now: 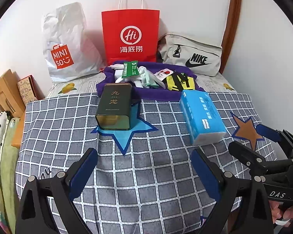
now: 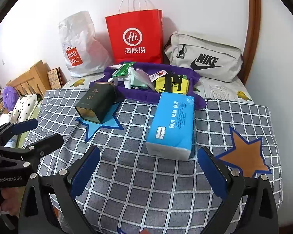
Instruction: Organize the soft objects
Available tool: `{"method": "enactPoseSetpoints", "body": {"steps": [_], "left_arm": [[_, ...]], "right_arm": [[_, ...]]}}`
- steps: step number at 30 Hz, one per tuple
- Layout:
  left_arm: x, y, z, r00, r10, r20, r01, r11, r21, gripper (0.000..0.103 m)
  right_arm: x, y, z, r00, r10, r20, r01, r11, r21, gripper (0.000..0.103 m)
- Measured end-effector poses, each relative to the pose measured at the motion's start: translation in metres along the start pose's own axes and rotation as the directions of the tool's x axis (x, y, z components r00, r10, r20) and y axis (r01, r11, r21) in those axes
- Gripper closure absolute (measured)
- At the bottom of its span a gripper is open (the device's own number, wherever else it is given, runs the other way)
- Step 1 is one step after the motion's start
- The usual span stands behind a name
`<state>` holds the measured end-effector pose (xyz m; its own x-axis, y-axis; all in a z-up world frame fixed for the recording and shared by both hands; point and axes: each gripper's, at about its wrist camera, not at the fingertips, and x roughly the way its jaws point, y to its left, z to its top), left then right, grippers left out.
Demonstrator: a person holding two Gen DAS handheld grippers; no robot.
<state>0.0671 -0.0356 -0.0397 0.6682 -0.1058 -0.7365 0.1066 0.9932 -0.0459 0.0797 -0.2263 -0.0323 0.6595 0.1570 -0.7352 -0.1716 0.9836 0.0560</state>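
Left wrist view shows the left gripper [image 1: 144, 172] with its two blue-padded fingers [image 1: 83, 172] spread wide and nothing between them, above a grey checked blanket [image 1: 146, 175]. Ahead of the fingers and a little toward the left one, a dark green tin [image 1: 114, 107] lies on its side on a blue star patch [image 1: 127, 134], its open end facing the camera. Ahead of the right finger lies a blue tissue pack [image 1: 202, 116]. Beyond both, a purple cloth [image 1: 146, 94] holds the small soft things: a green packet [image 1: 129, 69], white and pale green socks [image 1: 146, 78] and a yellow and black item [image 1: 178, 81]. Against the wall behind stand a white Miniso bag [image 1: 65, 44], a red paper bag [image 1: 130, 37] and a grey Nike pouch [image 1: 191, 53]. At the right side, the right gripper [image 1: 252, 136] is seen apart from the left one, also spread and empty. Right wrist view shows the right gripper [image 2: 148, 172] with fingers [image 2: 213, 172] released, and the tissue pack [image 2: 171, 124] lies just ahead, between the finger lines but not touched. The tin [image 2: 96, 103] is ahead to the left, and an orange star patch [image 2: 246, 156] is beside the right finger. The left gripper [image 2: 39, 131] stands at the left edge, open, holding nothing.
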Motion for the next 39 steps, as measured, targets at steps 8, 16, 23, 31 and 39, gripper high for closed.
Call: {"method": "enactPoseSetpoints", "body": {"steps": [8,16,23,31,39], "left_arm": [[-0.020,0.000,-0.016,1.000,0.003,0.029,-0.003,1.000,-0.012,0.006],[-0.032,0.002,-0.020,0.998,0.010,0.055,-0.010,1.000,-0.012,0.006],[-0.037,-0.003,-0.023,0.998,0.014,0.064,-0.014,1.000,-0.004,0.006],[-0.041,-0.003,-0.023,0.997,0.013,0.070,-0.013,1.000,-0.008,0.006],[-0.043,0.000,-0.024,0.998,0.016,0.065,-0.015,1.000,-0.019,0.006]], "right_arm": [[-0.015,0.004,-0.013,1.000,0.002,0.021,-0.002,1.000,-0.005,0.004],[-0.025,0.011,-0.018,0.999,0.001,0.045,0.000,1.000,-0.008,0.004],[-0.032,0.009,-0.023,0.998,-0.010,0.059,0.010,1.000,-0.005,0.004],[-0.038,0.006,-0.025,0.998,-0.014,0.068,0.014,1.000,-0.003,0.004],[-0.039,0.006,-0.025,0.998,-0.014,0.066,0.014,1.000,-0.003,0.004]]}}
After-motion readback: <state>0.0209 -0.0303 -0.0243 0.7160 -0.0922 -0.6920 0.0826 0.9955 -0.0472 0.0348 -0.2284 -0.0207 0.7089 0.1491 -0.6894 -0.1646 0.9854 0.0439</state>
